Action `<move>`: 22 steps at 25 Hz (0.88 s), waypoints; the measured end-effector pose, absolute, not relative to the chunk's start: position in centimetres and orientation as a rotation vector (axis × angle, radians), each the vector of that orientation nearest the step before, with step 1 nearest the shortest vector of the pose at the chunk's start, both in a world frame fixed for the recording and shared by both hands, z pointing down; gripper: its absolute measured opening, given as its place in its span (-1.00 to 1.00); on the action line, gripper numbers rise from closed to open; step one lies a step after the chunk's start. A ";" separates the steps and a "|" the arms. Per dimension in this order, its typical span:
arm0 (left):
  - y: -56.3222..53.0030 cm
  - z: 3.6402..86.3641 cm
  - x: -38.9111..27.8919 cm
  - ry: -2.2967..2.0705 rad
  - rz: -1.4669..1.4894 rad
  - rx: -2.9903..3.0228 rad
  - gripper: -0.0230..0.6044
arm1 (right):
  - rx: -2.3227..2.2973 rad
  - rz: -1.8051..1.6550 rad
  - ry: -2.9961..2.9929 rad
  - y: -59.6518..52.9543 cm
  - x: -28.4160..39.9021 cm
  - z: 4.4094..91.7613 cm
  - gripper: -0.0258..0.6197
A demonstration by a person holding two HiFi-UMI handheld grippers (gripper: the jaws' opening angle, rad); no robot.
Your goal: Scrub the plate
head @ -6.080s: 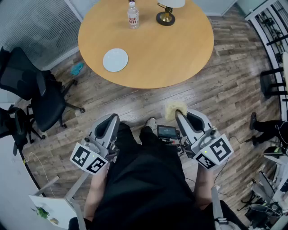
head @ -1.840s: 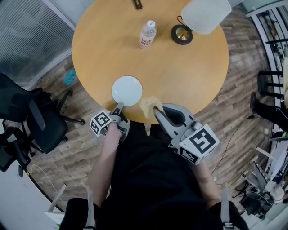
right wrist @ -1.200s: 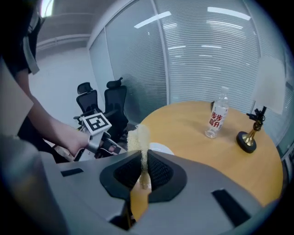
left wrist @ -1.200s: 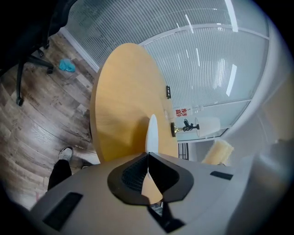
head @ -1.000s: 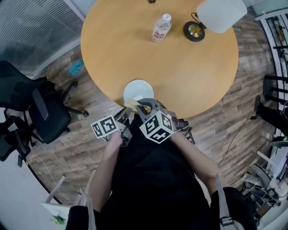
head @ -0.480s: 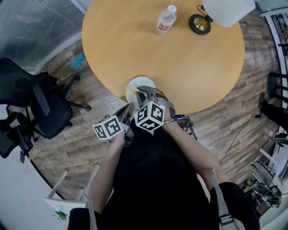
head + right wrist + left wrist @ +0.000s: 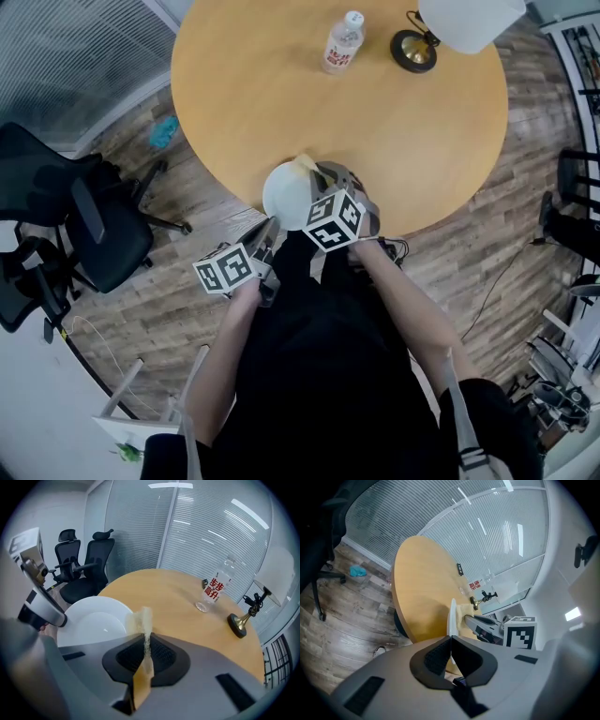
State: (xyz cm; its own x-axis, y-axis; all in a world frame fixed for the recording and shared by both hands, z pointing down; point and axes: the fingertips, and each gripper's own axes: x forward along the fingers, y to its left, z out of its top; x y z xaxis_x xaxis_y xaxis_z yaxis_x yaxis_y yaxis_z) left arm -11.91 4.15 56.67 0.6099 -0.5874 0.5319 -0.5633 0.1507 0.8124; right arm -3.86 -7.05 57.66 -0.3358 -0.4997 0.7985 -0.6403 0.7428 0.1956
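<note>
Two claws meet at the near edge of the round bench (image 7: 394, 112), just below the middle of the head view. The left claw (image 7: 451, 638) is pressed together on the rim of the white plate (image 7: 284, 194) and holds it tilted over the bench edge. In the left gripper view the plate shows edge-on, rising straight out of the jaws. The right claw (image 7: 146, 637) pinches a thin yellow cloth (image 7: 142, 618). The cloth's free end sticks out past the jaws, at the plate's right rim in the right gripper view. Whether cloth and plate touch I cannot tell; they are at least just beside each other.

The step in hand looks like the start of the scrubbing itself: the plate is steadied and the cloth is at its face. The next move calls for laying the cloth flat on the plate's inner face and rubbing across it. The left claw's grip must be firm enough to take that push, since a hold on the thin rim may let the plate twist or slip. A bottle (image 7: 343, 42) and a lamp (image 7: 469, 19) stand well apart at the top of the frame.
</note>
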 end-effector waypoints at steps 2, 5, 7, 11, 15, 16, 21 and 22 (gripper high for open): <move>4.1 56.8 -12.2 -1.029 -0.019 1.502 -0.87 | 0.853 0.205 -2.031 -6.7 -4.6 57.4 -0.83; 4.2 56.8 -12.0 -1.016 -0.023 1.494 -0.87 | 0.821 0.221 -2.086 -6.0 -6.4 56.7 -0.83; 4.0 56.8 -12.2 -1.024 -0.021 1.497 -0.87 | 0.783 0.227 -2.128 -5.1 -7.8 56.1 -0.83; 4.0 57.0 -12.3 -1.031 -0.025 1.494 -0.87 | 0.676 0.222 -2.188 -2.2 -9.9 55.3 -0.83; 4.1 57.1 -12.3 -1.024 -0.024 1.479 -0.87 | 0.584 0.238 -2.209 0.9 -10.8 54.9 -0.83; 4.1 57.1 -12.3 -1.027 -0.021 1.476 -0.87 | 0.573 0.249 -2.210 1.5 -10.8 54.8 -0.83; 4.3 57.5 -12.5 -1.027 -0.017 1.470 -0.87 | 0.576 0.401 -2.196 2.3 -9.9 55.4 -0.83; 4.2 57.4 -12.5 -1.027 -0.018 1.474 -0.87 | 0.580 0.405 -2.191 2.2 -9.8 55.7 -0.83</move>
